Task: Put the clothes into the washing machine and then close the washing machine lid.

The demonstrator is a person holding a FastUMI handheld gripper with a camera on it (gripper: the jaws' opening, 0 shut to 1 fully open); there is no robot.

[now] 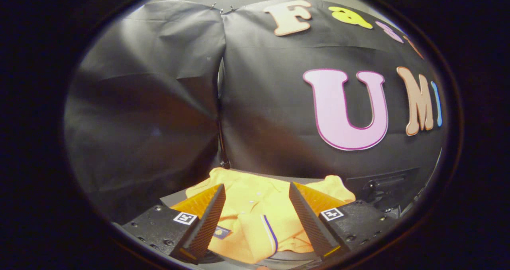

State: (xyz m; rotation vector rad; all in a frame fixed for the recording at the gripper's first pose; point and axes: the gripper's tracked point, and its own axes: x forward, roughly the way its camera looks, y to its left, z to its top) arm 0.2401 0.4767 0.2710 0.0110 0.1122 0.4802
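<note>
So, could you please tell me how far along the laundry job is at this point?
Nothing looks done yet. The yellow shirt lies spread on a grey surface. In hand: the tongs hang open, a finger at either side of it, not gripping. Left: grasp it, load the washing machine, close the lid.

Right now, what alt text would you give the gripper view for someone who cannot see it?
An open gripper hovers with its two fingers spread over a folded yellow shirt lying on a grey surface. Wrinkled black cloth hangs behind as the wall.
</note>
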